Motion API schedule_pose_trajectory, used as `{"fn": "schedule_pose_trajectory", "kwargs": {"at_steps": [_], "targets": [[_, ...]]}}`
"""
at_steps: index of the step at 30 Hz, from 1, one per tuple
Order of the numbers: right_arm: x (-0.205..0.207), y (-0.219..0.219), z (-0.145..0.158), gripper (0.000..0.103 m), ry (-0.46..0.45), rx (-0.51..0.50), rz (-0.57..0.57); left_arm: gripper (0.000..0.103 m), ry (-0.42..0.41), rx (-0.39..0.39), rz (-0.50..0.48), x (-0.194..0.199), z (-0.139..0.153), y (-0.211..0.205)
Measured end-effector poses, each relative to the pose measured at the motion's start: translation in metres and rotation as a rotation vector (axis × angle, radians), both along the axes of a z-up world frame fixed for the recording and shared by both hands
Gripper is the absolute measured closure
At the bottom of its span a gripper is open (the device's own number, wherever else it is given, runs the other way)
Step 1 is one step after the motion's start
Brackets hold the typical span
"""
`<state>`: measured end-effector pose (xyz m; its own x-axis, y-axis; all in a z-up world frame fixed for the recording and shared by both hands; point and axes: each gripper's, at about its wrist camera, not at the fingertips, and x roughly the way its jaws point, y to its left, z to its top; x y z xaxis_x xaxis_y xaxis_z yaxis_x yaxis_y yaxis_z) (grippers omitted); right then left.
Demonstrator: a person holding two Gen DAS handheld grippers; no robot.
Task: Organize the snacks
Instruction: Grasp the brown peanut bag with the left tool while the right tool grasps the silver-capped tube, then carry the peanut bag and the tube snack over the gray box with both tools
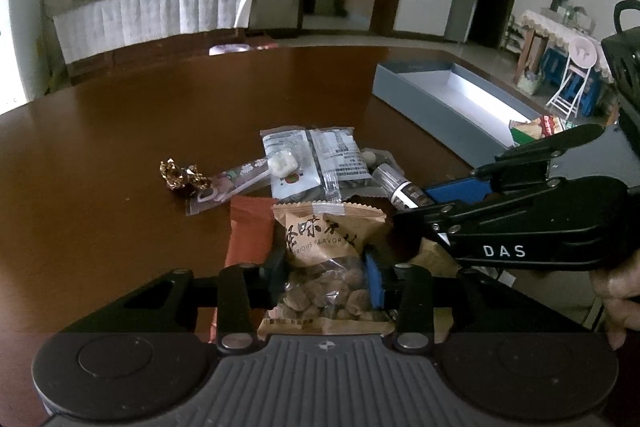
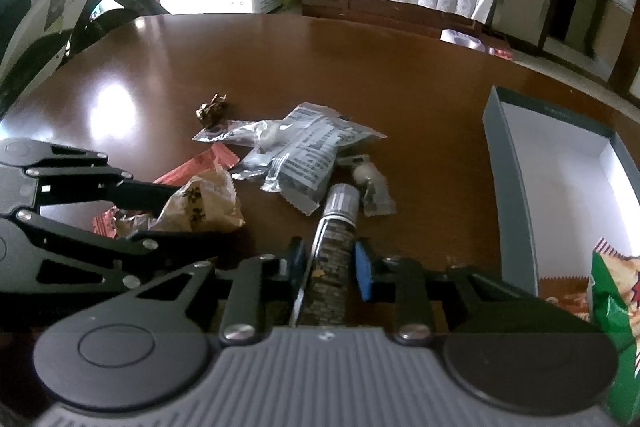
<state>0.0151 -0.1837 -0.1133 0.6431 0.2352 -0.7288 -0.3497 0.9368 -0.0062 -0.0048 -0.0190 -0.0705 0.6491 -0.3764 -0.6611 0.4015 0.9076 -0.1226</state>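
- Gripping two snacks at once looks like the step in hand: the left tool (image 1: pixel 326 277) has its pads against both sides of a tan crinkle-edged plastic packet of brown nuggets (image 1: pixel 326 259), at six o'clock in the left wrist view.
- The right tool (image 2: pixel 327 269) straddles a slim dark foil-wrapped snack stick with a silver end (image 2: pixel 334 239), also at six o'clock in the right wrist view; its left pad touches, but the right blue pad seems to stand just clear, so I judge it not yet clamped.
- Just beyond lie a flat red-orange sachet (image 1: pixel 250 231), a grey printed foil pouch (image 1: pixel 316 159) and a clear-wrapped white lollipop (image 1: pixel 256 175).
- Farther, at ten o'clock, sits a small gold foil-wrapped candy (image 1: pixel 182 174).
- At two o'clock on the brown wooden counter (image 1: pixel 120 107) waits a long grey open cardboard box with white lining (image 1: pixel 420 95), holding a green-and-red snack bag (image 2: pixel 616 307).
- The next move likely calls for a firm close, lifting, and carrying both into the box.
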Motion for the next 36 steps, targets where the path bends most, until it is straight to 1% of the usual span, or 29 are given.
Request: {"fn": "schedule_pose_trajectory", "kwargs": {"at_steps": [3,9,17,20,36], "targets": [[0.001,-0.001,0.001,0.078,0.002,0.004,-0.005,0.063,-0.014,-0.003,0.008,0.001,0.004,0.002],[0.0,-0.007,0.013,0.079,-0.035,0.037,-0.024,0.064,-0.043,-0.009,0.015,0.001,0.014,0.002],[-0.004,-0.012,0.025,0.08,-0.061,0.078,-0.035,0.065,-0.073,-0.016,0.009,-0.001,0.025,-0.002],[-0.008,-0.016,0.034,0.08,-0.088,0.101,-0.042,0.065,-0.088,-0.02,0.005,-0.002,0.029,-0.004],[-0.03,-0.042,0.071,0.082,-0.182,0.183,-0.111,0.065,-0.146,-0.011,-0.014,-0.002,0.051,-0.032]]}}
